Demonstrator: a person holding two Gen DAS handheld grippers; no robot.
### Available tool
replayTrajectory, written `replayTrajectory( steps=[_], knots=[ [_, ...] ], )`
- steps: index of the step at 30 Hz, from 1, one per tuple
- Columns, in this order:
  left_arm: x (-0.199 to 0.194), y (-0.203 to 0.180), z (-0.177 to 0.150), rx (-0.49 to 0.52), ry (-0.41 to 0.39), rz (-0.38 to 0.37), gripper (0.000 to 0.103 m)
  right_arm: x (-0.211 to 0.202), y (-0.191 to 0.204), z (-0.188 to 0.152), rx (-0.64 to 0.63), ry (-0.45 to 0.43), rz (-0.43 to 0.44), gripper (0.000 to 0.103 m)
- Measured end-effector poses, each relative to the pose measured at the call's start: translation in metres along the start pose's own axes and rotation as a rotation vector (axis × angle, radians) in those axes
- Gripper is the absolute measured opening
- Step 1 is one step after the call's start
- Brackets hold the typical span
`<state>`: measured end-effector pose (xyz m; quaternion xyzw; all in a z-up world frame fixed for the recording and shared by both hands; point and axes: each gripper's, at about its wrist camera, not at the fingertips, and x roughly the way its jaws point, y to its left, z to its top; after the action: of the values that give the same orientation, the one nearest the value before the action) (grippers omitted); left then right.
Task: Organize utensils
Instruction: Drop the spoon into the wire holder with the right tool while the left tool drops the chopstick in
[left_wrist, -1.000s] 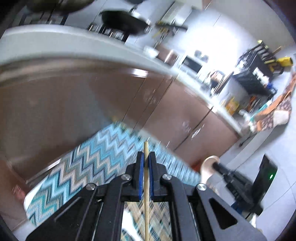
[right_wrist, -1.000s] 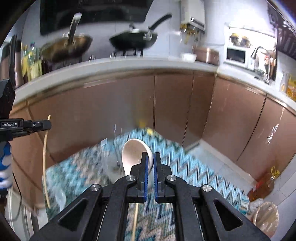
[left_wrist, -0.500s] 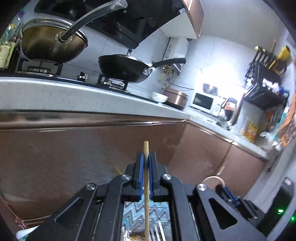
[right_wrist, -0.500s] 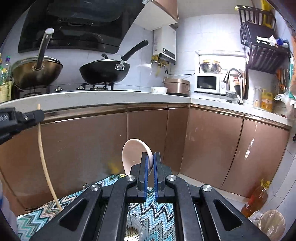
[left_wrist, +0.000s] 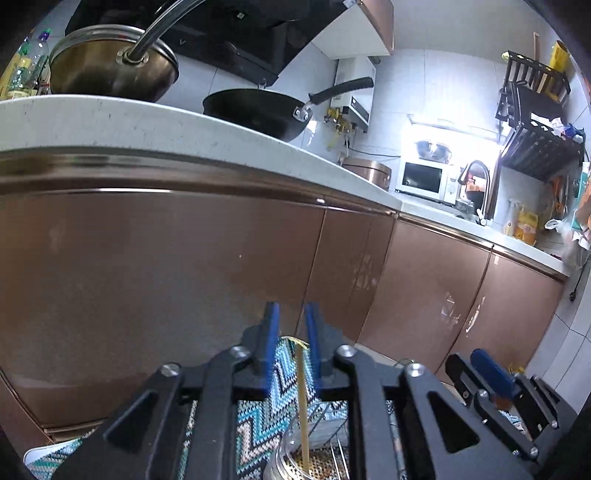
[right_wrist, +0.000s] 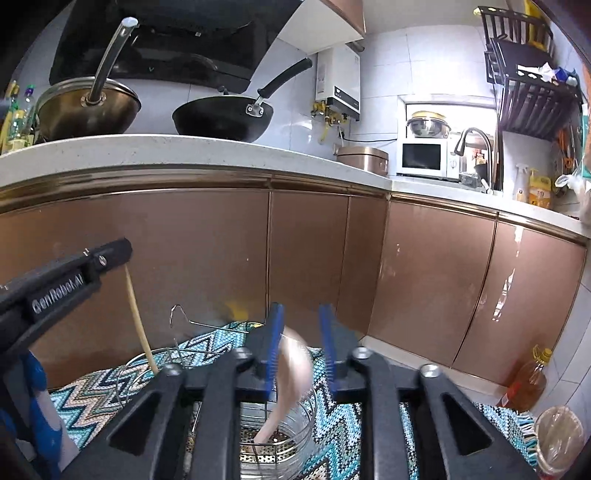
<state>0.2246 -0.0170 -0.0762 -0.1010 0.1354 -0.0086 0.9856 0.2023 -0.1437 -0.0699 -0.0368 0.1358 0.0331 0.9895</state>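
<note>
My left gripper (left_wrist: 291, 321) is open; a wooden chopstick (left_wrist: 302, 398) stands below it, its lower end in a round wire holder cup (left_wrist: 295, 458). In the right wrist view the same chopstick (right_wrist: 138, 325) leans in the left cup (right_wrist: 147, 369) under the left gripper (right_wrist: 110, 254). My right gripper (right_wrist: 301, 332) is open; a pale spoon (right_wrist: 291, 376), blurred, drops into the wire holder cup (right_wrist: 280, 428) below it.
The wire rack stands on a zigzag-patterned cloth (right_wrist: 369, 424). Brown cabinet fronts (right_wrist: 314, 266) lie ahead under a white counter (right_wrist: 184, 151) with a pot (right_wrist: 85, 110) and a black wok (right_wrist: 221, 118). An oil bottle (right_wrist: 524, 384) and a bin (right_wrist: 557, 439) stand at the right.
Both grippers have opened. The chopstick has slid down out of the left jaws into its cup. The spoon has left the right jaws and is falling into its cup.
</note>
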Motion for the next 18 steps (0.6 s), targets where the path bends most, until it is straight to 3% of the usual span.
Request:
replayTrajectory(
  steps=[10,18],
  knots=[
    [-0.053,0.013,0.016,-0.008,0.017,-0.032,0.045,-0.035,-0.004,0.015,-0.019,0.01,-0.005,0.034],
    [-0.111,0.032,0.031,0.015,0.058,-0.046,0.05,-0.075,0.0,0.023,-0.046,0.062,0.013,0.034]
  ],
)
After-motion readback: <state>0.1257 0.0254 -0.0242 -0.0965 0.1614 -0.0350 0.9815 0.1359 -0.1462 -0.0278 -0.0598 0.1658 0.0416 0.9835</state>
